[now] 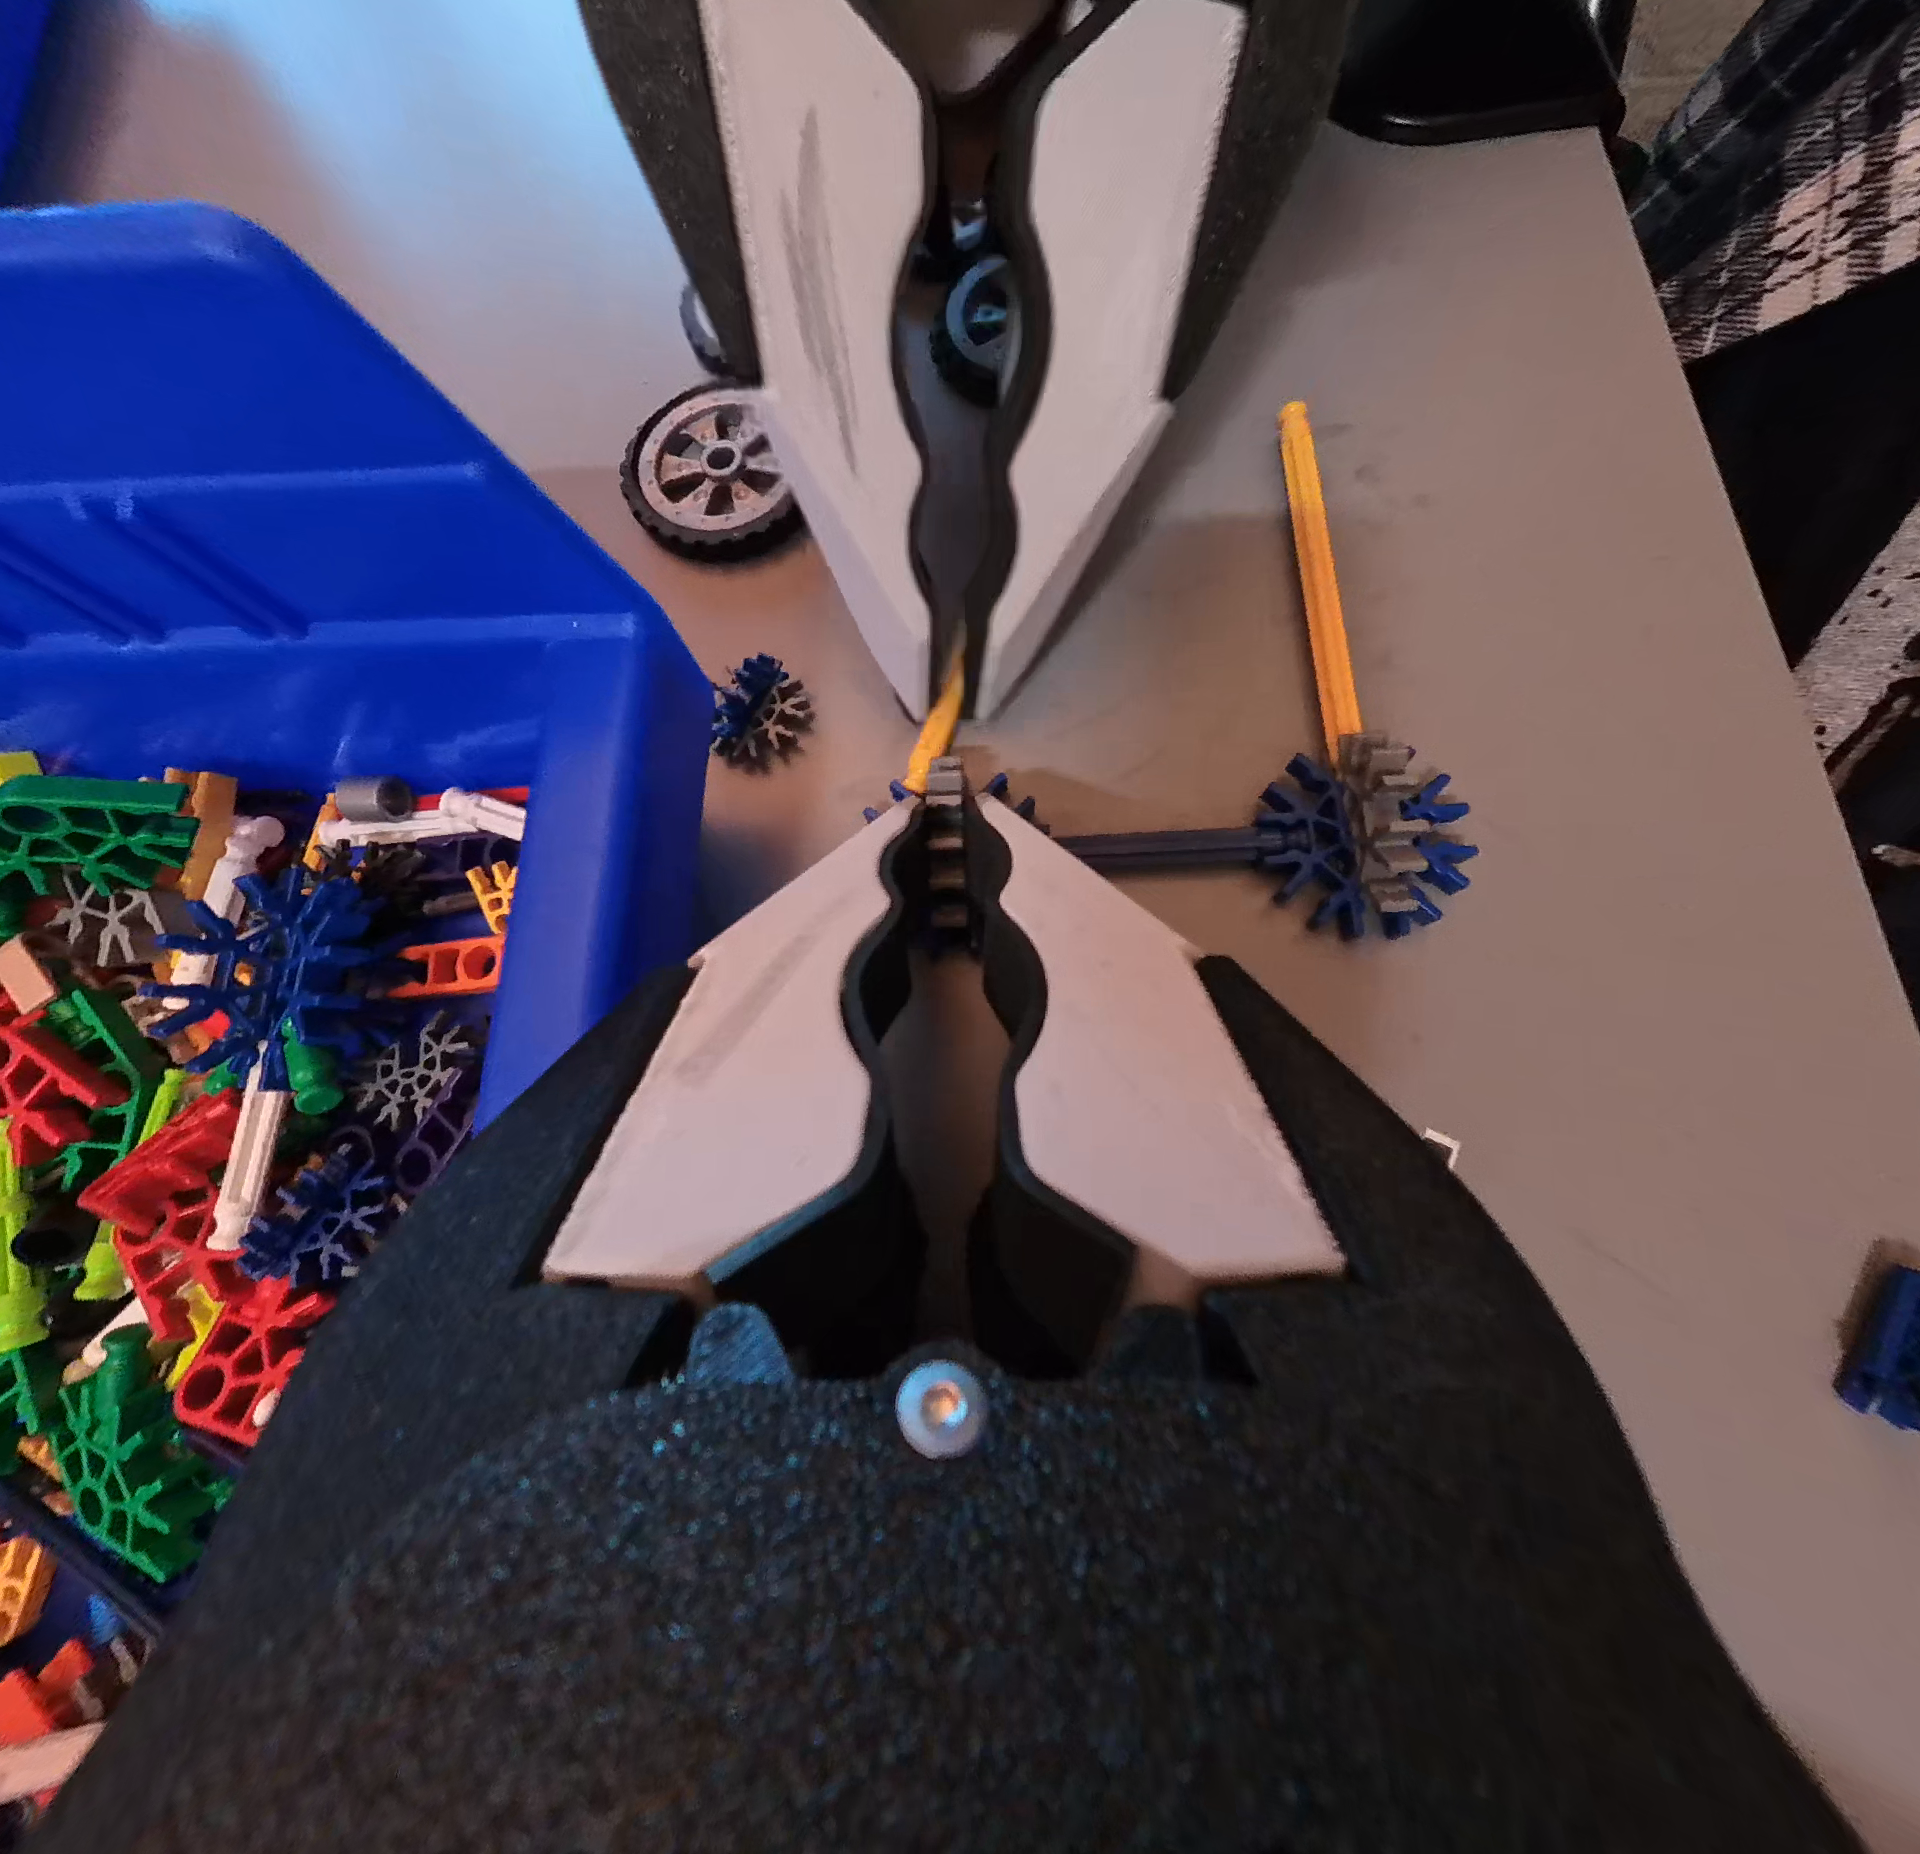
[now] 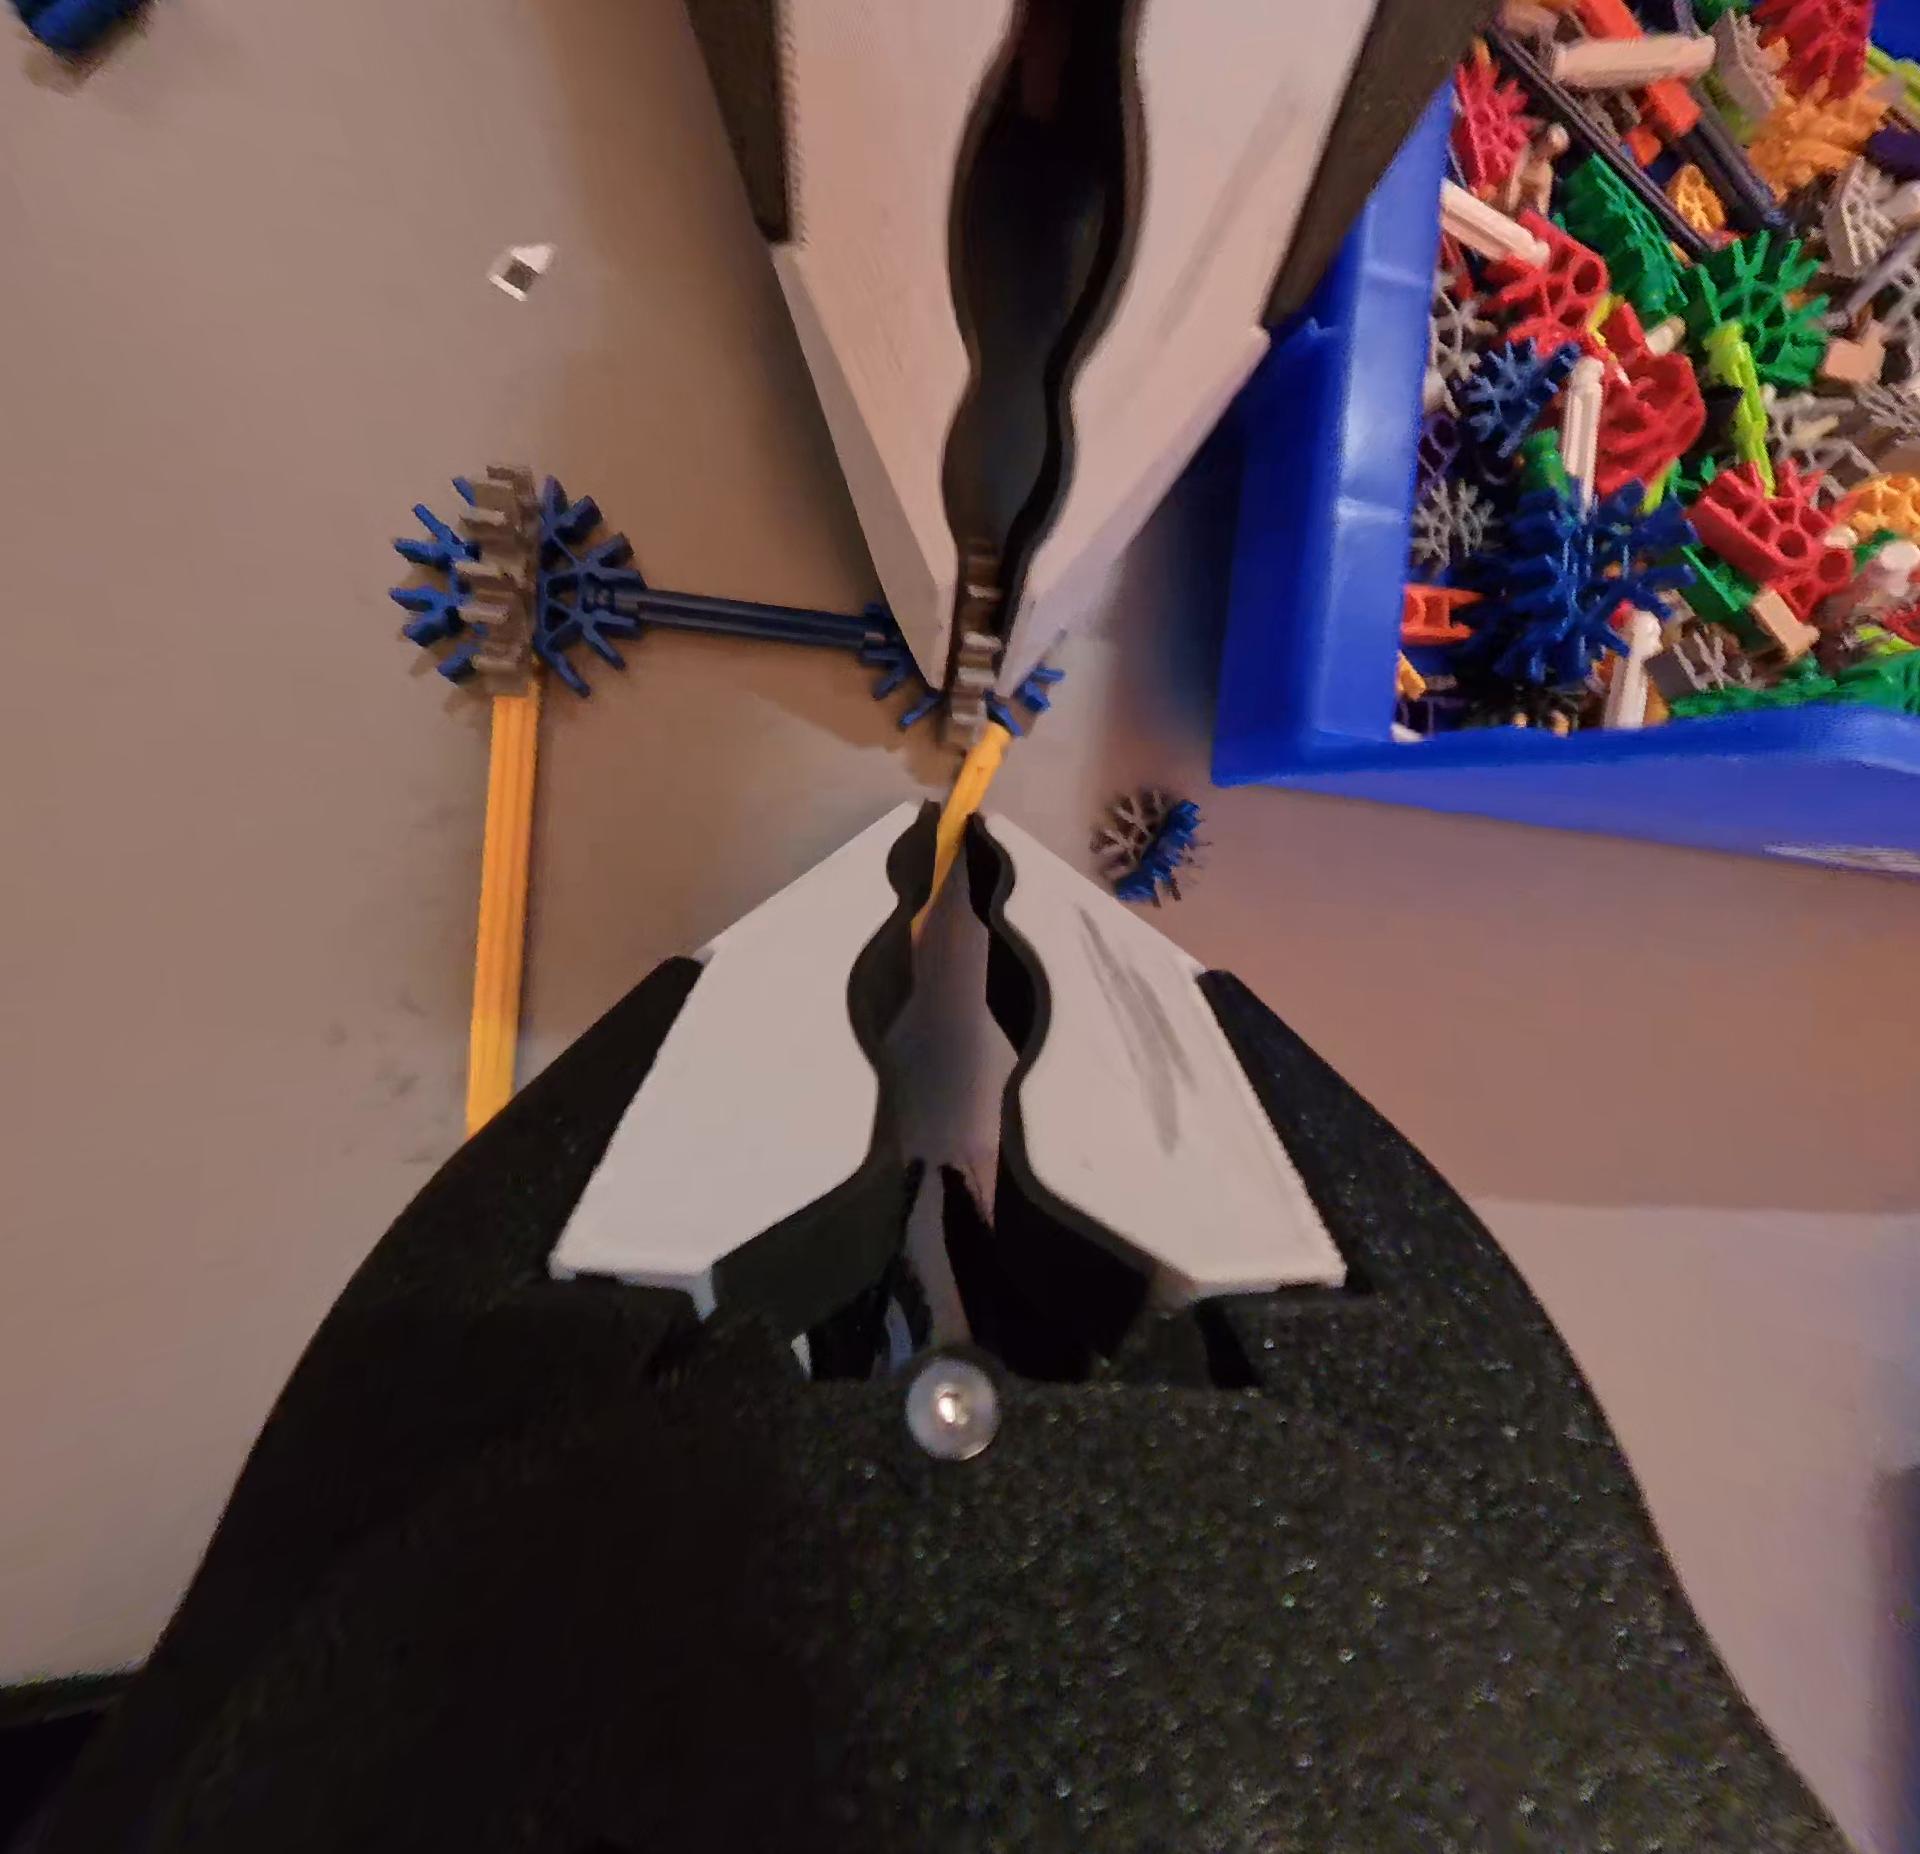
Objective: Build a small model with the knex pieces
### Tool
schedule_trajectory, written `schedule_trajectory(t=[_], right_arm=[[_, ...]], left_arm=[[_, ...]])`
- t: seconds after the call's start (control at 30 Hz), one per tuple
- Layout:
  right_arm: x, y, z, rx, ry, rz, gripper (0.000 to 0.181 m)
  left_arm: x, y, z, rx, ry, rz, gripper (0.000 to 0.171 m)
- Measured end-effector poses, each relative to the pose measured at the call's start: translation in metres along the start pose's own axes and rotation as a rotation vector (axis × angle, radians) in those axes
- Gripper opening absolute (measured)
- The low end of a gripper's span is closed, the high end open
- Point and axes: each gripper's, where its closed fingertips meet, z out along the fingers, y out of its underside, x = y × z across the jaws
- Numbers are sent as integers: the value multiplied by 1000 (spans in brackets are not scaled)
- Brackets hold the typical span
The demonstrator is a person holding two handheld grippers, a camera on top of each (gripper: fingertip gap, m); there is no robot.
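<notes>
My left gripper is shut on a grey-and-blue toothed connector just above the tan table. A dark blue rod runs from it to a second blue-and-grey connector, which carries a long yellow rod lying on the table. My right gripper faces the left one tip to tip and is shut on a short yellow rod, whose far end meets the held connector. The right gripper also shows in the left wrist view, and the left gripper in the right wrist view.
A blue bin full of mixed coloured building pieces stands beside the grippers; it also shows in the right wrist view. A loose blue-grey connector and a grey wheel lie near it. A blue piece lies near the table's curved edge.
</notes>
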Motion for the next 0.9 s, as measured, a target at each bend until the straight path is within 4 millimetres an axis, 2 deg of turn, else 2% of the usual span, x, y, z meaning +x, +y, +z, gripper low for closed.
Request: schedule_trajectory(t=[0.03,0.23,0.33,0.5,0.7,0.9], right_arm=[[-2,-2,1,10,-9,-4,4],[-3,-4,2,11,-25,-17,4],[-3,-3,2,-12,-62,40,7],[0,-3,2,-42,-6,91,12],[4,-4,5,-13,33,140,6],[2,-9,6,32,-17,104,4]], left_arm=[[0,0,0,-1,1,-1,4],[0,0,0,1,2,0,3],[0,-1,1,1,-1,-3,4],[-2,-1,2,1,-10,-6,4],[-2,-1,2,2,-13,-9,4],[-2,-1,2,1,-10,-5,4]])
